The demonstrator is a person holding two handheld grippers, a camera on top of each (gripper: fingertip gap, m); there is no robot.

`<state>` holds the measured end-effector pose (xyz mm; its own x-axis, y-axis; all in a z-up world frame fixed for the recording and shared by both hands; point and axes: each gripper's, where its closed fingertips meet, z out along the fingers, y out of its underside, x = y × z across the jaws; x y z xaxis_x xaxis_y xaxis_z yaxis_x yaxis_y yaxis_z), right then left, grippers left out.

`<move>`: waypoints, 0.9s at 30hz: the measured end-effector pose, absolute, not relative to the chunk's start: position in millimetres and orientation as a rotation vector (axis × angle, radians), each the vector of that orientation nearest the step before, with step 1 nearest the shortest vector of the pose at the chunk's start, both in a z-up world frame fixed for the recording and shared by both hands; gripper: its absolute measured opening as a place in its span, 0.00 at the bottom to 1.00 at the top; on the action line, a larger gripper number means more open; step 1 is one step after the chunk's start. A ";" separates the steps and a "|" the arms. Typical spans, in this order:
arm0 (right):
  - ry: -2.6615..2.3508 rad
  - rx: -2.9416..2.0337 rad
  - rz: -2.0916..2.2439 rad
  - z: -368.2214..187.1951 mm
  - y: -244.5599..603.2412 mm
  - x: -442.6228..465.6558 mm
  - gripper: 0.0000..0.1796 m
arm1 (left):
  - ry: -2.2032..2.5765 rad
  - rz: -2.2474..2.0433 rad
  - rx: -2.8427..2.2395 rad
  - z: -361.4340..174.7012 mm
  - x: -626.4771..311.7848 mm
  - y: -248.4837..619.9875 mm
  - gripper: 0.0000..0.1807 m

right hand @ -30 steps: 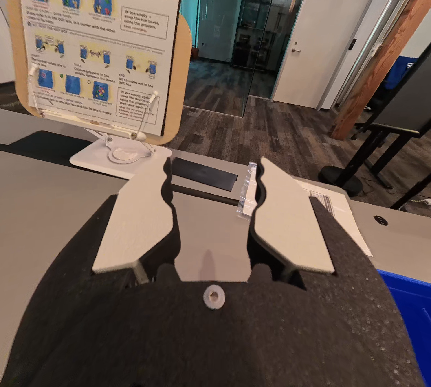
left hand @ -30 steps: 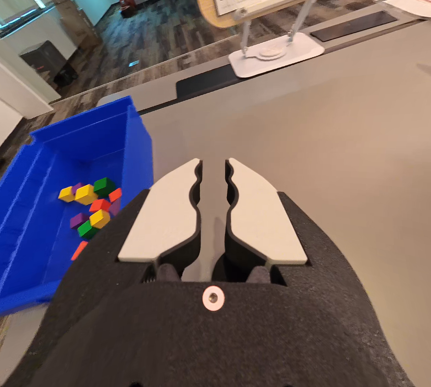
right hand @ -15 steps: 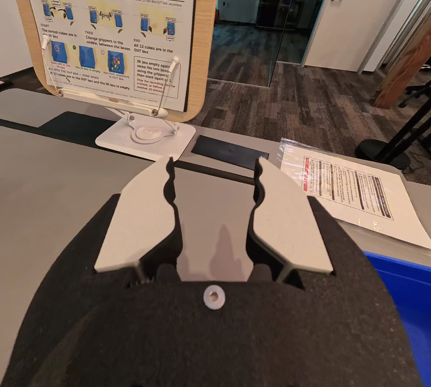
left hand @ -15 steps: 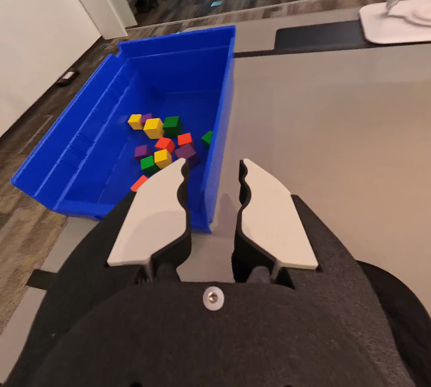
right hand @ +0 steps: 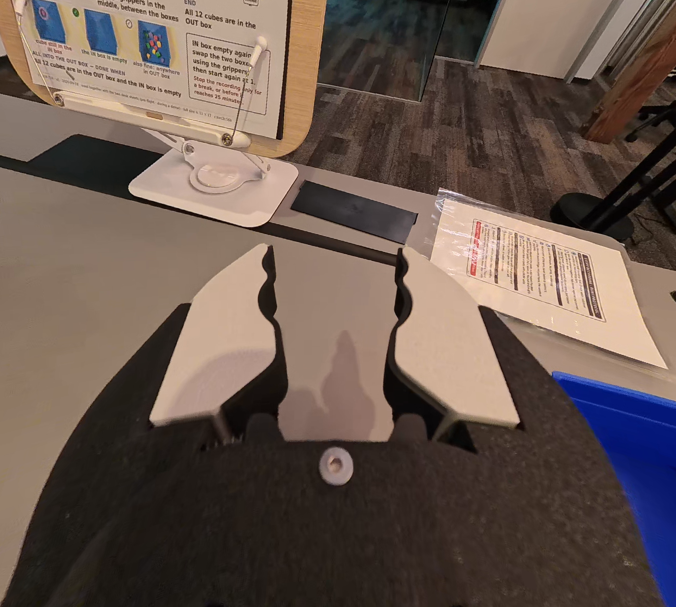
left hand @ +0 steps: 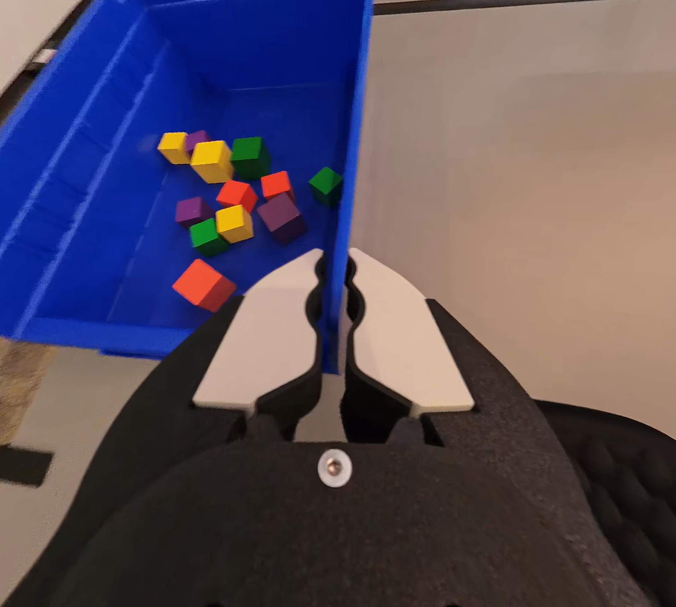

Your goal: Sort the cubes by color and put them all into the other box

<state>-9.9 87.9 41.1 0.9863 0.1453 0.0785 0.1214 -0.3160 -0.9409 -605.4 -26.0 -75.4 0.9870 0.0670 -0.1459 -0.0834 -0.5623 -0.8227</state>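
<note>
A blue box point(left hand: 360, 114) stands at the left of the grey table point(left hand: 512, 187). It holds several mixed cubes: an orange one point(left hand: 203, 284) nearest me, a green one point(left hand: 325, 185) against the right wall, a purple one point(left hand: 281, 216) and a yellow one point(left hand: 212, 160) among them. My left gripper point(left hand: 334, 255) straddles the box's right wall near its front corner, one finger inside and one outside, shut on the wall. My right gripper point(right hand: 334, 253) is open and empty above bare table. A second blue box point(right hand: 629, 450) shows at its lower right.
An instruction board point(right hand: 157, 22) on a white stand point(right hand: 216, 191) is at the table's far edge. A sheet in a plastic sleeve point(right hand: 541, 282) lies far right, beside a black strip point(right hand: 353, 211). The table's left edge and floor point(left hand: 22, 381) are beside the box.
My left gripper swung left and down to the box and closed its fingers over the right wall. My right gripper tilted down slightly and stayed open.
</note>
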 end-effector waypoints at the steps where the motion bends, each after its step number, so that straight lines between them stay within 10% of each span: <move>1: -0.189 -1.898 0.029 40.7 87.9 -9.0 0.35 | 0.014 0.176 -2.156 -75.7 -604.6 -25.6 0.03; 16: -0.209 -1.948 0.043 29.1 89.1 -6.4 0.35 | 0.055 0.088 -2.140 -73.1 -611.9 -20.4 0.04; 20: -0.228 -1.968 0.029 23.4 90.4 -7.3 0.35 | 0.031 -0.023 -2.003 -28.9 -612.6 -30.0 0.20; 27: -0.299 -2.037 0.012 2.9 94.9 -16.1 0.35 | 0.544 0.102 -1.852 47.6 -645.2 -4.5 0.03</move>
<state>-16.1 94.9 2.9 0.9690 0.2160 0.1197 0.2057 -0.4377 -0.8753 -645.2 -4.5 47.6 0.8888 -0.3160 -0.3319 -0.4148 -0.2468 -0.8758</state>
